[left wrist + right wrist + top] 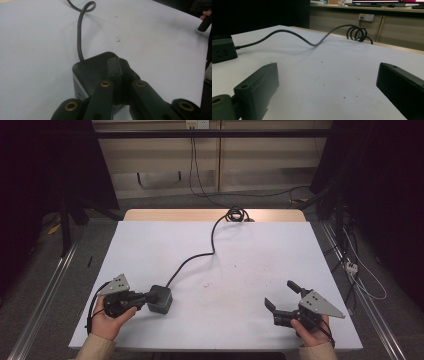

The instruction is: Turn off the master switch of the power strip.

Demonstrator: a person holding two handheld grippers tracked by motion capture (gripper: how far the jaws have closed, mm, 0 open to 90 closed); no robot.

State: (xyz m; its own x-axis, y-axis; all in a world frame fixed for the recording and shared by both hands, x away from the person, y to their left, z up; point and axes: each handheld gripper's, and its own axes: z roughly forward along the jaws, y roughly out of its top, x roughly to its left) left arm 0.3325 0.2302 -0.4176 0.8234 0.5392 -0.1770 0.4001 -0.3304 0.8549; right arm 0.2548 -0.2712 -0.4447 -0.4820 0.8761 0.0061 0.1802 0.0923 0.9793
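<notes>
The left tool (146, 298), jaws pressed together with nothing between them, rests its tip on top of the black cube-shaped power socket (160, 298) at the near-left of the white counter (240, 270), probably pinning it in place (its black cable (192, 257) snakes off toward the far edge). The right tool (281, 296) hovers near-right, jaws spread wide, likely waiting.

Landmark: socket block (160, 298), near left of table (260, 330). Its cable (197, 256) runs from the block's far side, snaking to a coil (236, 214) at the far edge; it bars low passes there. Right of the block: bare surface across to the right gripper (281, 296). Left gripper (148, 296) occupies the block's left side.
</notes>
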